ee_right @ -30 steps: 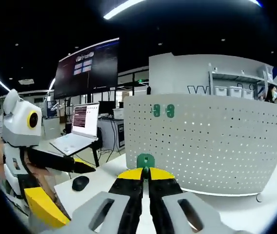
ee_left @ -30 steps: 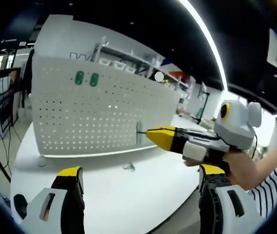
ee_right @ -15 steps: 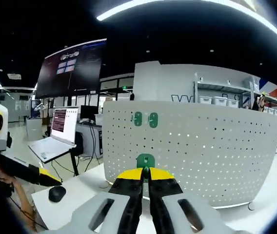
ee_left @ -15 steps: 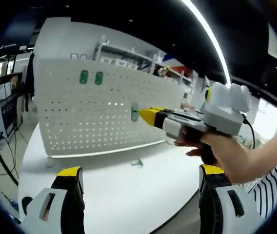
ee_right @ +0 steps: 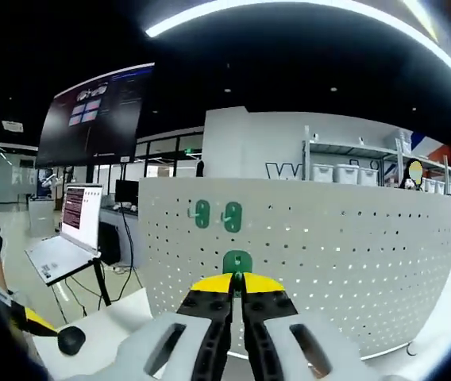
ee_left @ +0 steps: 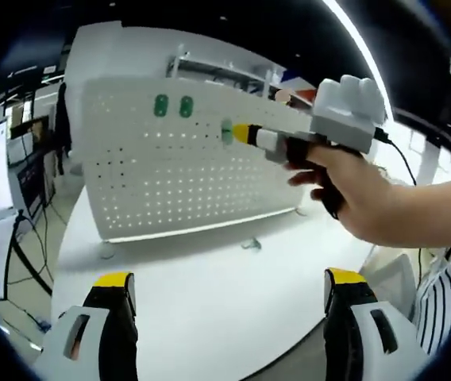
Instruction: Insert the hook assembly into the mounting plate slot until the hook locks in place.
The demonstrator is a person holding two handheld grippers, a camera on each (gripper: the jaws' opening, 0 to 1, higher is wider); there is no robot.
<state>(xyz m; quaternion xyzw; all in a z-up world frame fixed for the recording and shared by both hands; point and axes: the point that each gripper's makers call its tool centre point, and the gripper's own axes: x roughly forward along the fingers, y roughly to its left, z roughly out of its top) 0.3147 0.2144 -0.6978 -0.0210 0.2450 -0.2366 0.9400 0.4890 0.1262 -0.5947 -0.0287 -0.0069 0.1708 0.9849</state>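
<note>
Right gripper [ee_right: 237,279], jaws clamped on a green hook [ee_right: 237,261], frame centre, faces the white pegboard [ee_right: 329,254]; left gripper [ee_left: 225,290] gapes empty.

The pegboard [ee_left: 186,171] looks like thin sheet metal painted matt white, its face smooth and punched with rows of small holes through which light glints. The two green hooks [ee_left: 173,105] already on it, and the green hook [ee_right: 237,262] pinched in the right gripper [ee_right: 237,279], have the even, slightly glossy look of moulded plastic. The tabletop [ee_left: 210,286] is a smooth white surface with a soft sheen (it mirrors the board faintly along the near edge). Both grippers have matt black jaws with yellow tips of a rubbery look, and pale grey plastic shells; the left gripper [ee_left: 229,309] shows the same finish. The sleeve [ee_left: 448,302] is striped knit cloth
</note>
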